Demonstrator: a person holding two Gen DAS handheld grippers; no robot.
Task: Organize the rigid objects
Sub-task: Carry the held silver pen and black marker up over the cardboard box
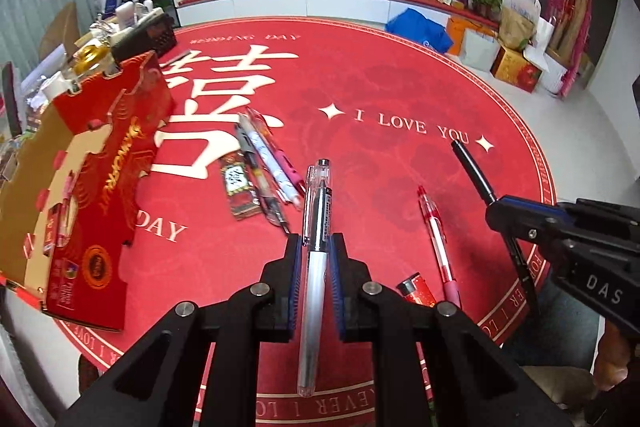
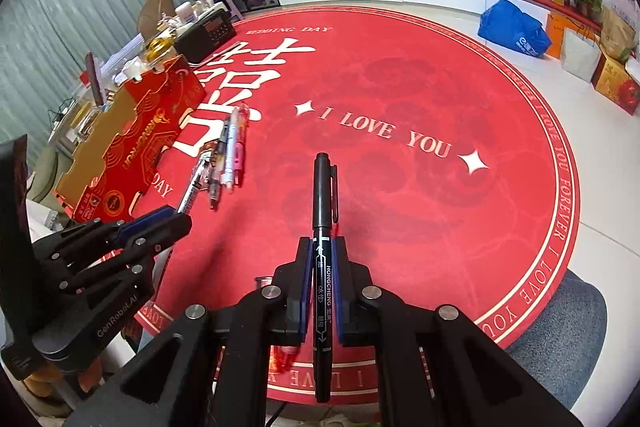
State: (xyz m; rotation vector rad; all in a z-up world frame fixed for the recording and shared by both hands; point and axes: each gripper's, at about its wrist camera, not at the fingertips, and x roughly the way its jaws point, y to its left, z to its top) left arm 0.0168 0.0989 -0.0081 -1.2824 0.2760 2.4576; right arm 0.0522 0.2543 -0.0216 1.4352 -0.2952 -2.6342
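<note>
1. Left gripper (image 1: 316, 247) is pinching a clear-and-white pen (image 1: 316, 267), cap pointing to 12 o'clock above the red mat (image 1: 400, 87).
2. Right gripper (image 2: 323, 251) is pinching a black marker (image 2: 323, 227), cap at 12 o'clock.
3. Pen cluster (image 1: 268, 163) is lying at 11 o'clock of the left gripper; a red pen (image 1: 436, 239) is lying at 3 o'clock.

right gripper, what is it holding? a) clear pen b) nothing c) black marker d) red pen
c: the right gripper is shut on the black marker, which runs up between its fingers; the clear pen sits in the left gripper and the red pen lies on the mat.
</note>
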